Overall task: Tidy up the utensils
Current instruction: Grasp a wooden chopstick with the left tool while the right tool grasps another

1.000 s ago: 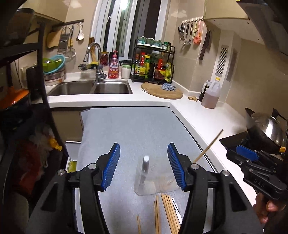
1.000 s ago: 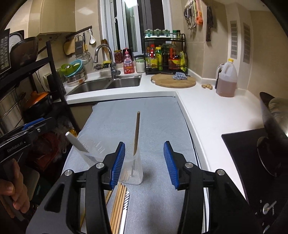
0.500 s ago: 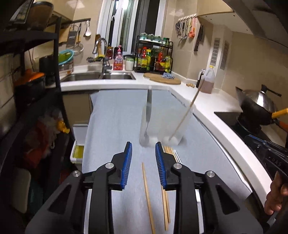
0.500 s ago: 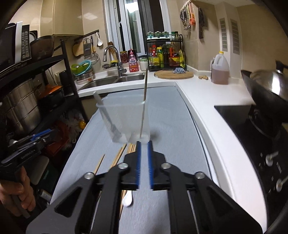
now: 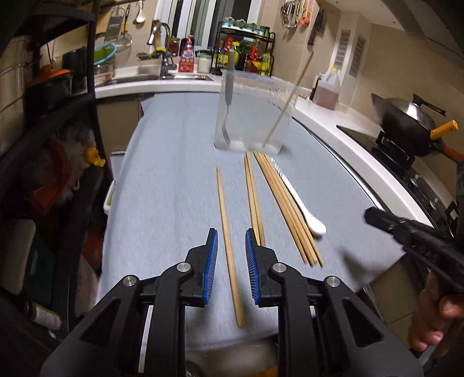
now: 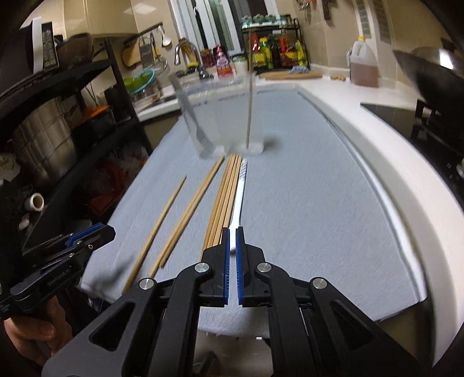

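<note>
Both views are dim and warm-toned, lit from indoor light overhead; the window [image 5: 203, 17] at top centre is dark. The grey cloth [image 5: 174, 174] in the middle reads evenly lit, with soft shadows. The left edges fall into near black around the shelving rack [image 6: 72, 87]. Fisheye bending curves the white counter [image 6: 391, 162] strongly at right. Motion blur smears the clear container [image 6: 220, 116] and the edges.

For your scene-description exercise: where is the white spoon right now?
In the left wrist view the white spoon lies flat on the grey cloth, right of the chopstick bundle, handle towards the clear container.
</note>
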{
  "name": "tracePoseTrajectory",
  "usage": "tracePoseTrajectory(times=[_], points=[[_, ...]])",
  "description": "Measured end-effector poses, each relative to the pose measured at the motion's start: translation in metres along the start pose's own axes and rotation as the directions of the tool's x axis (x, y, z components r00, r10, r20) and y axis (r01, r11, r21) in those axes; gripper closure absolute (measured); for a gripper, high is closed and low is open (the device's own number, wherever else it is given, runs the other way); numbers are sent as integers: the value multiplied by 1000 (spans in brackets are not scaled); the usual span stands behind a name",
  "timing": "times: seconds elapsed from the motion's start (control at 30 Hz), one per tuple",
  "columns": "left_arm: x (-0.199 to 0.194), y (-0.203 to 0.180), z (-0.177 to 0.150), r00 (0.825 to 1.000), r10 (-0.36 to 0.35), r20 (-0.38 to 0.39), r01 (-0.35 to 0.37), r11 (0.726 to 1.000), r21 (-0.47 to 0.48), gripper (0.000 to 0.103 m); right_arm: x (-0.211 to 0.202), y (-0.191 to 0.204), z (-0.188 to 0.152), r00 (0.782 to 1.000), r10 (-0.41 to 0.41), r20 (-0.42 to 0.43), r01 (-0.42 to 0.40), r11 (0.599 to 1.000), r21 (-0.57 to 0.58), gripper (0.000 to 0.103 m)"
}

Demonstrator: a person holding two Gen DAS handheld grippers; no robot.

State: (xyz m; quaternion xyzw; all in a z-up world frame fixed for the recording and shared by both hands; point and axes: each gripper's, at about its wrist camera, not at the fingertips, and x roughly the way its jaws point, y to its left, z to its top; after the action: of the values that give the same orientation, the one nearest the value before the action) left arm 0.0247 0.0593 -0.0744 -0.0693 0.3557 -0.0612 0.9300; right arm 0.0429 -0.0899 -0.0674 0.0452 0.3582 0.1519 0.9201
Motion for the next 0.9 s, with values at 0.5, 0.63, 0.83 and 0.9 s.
tracePoseTrajectory(times=[0.5,0.63,0.83,0.9], points=[[22,1,-32,994,12,-110,-12,1000,1,83,56,22,-24,992,0,-130,-4,999,-32,96],[26,-2,-35,992,21,-122,-20,1000,14,83,55,26,-26,992,-26,-123,18,998,-62,96],[27,-10,-35,992,52,-117,-47,998,47,87,54,26,-27,992,-42,-123,31,996,-86,98],[28,-10,-35,991,66,-116,-61,997,48,95,52,22,-27,991,-50,-125,41,996,-78,98]])
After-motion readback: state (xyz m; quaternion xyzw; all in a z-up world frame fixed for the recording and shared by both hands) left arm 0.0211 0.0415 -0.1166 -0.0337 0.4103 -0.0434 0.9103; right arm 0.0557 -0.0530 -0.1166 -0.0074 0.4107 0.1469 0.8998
